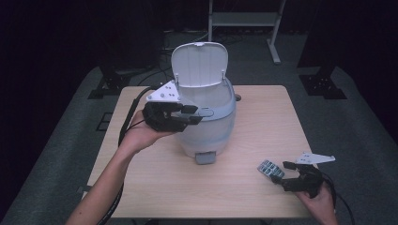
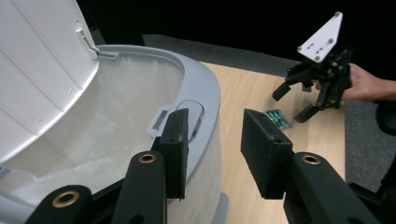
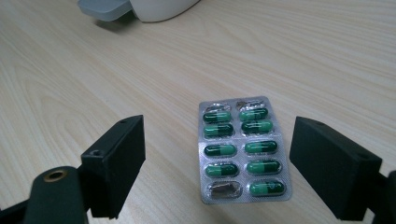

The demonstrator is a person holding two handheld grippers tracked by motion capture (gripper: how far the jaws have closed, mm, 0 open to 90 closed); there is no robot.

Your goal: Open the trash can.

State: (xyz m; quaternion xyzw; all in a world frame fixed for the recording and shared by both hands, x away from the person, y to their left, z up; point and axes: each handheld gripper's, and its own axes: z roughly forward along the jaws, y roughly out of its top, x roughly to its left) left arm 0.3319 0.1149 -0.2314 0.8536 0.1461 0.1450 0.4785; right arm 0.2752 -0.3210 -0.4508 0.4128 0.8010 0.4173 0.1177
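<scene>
A white pedal bin (image 1: 206, 126) stands in the middle of the wooden table (image 1: 263, 117) with its lid (image 1: 199, 63) raised. My left gripper (image 1: 195, 115) hovers at the bin's left rim. Its jaws stand apart in the left gripper view (image 2: 215, 126), one over the rim (image 2: 205, 88), with nothing pressed between them. A blister pack (image 1: 270, 168) of green capsules lies flat near the table's front right corner. My right gripper (image 1: 281, 172) is just behind it, open. In the right gripper view, the pack (image 3: 243, 149) lies between the spread jaws (image 3: 222, 137), touching neither.
The bin holds a white liner (image 2: 93, 135), and its grey pedal (image 1: 205, 157) juts toward the front edge. Dark stands and a white frame (image 1: 244, 18) rise behind the table. Cables trail from both grippers.
</scene>
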